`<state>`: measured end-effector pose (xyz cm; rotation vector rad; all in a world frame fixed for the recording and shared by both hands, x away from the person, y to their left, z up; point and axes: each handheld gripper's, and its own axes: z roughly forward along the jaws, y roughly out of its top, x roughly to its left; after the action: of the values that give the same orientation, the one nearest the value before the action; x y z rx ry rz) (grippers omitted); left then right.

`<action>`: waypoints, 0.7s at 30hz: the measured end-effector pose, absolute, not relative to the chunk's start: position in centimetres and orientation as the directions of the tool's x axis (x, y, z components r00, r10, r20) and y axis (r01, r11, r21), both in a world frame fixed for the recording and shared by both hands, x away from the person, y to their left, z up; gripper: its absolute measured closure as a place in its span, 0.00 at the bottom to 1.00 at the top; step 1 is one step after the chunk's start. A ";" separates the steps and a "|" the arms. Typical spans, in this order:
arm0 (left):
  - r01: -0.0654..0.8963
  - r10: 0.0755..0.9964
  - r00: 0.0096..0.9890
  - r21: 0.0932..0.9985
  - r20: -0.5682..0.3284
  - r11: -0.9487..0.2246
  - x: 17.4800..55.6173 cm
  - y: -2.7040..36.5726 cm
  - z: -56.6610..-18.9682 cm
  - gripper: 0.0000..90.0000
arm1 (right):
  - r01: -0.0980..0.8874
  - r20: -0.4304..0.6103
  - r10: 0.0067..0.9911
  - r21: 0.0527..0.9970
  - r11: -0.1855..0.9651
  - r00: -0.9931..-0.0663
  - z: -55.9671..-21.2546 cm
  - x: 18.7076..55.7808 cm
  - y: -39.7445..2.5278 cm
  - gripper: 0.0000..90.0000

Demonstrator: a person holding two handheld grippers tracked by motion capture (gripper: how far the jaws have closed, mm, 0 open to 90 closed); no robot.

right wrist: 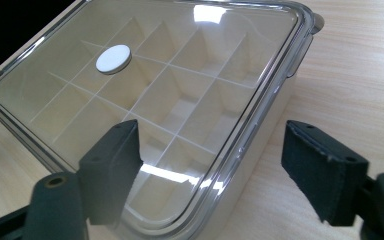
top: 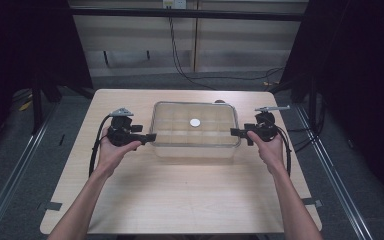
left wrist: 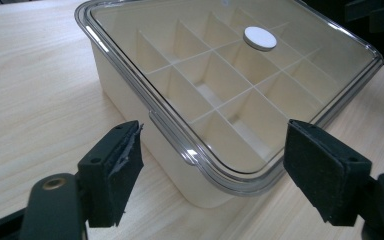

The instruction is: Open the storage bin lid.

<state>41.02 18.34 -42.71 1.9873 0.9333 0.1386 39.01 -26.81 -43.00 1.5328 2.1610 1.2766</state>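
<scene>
High view both hands (top: 111,150), gripper views box dividers (left wrist: 220,95)

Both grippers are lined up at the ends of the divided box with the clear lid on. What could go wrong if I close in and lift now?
1. Both the left gripper and the right gripper stand open, apart from the box. Uneven closing could push it across the table.
2. The clear lid is smooth and glossy, and its rim is thin. The pads might slip off it.
3. Gripping the rim only could lift the lid alone, or tilt it, if one side catches first.
</scene>
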 end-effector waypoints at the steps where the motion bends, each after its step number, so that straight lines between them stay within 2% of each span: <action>1: 0.563 0.663 0.703 0.770 -0.256 -0.300 41.1 18.2 -42.8 0.25 | 0.674 0.302 0.844 0.733 0.091 -0.443 -43.0 39.1 -26.8 0.24; 8: 0.585 0.662 0.701 0.745 -0.265 -0.321 41.6 17.6 -43.6 0.22 | 0.688 0.307 0.831 0.715 0.120 -0.464 -44.2 39.5 -25.9 0.20; 21: 0.602 0.653 0.702 0.727 -0.285 -0.330 42.5 16.2 -44.6 0.21 | 0.696 0.296 0.839 0.706 0.131 -0.457 -45.0 40.0 -24.5 0.15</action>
<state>42.47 16.16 -44.60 2.0317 0.9601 0.0732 40.01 -24.50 -44.99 1.5313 2.2262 1.2312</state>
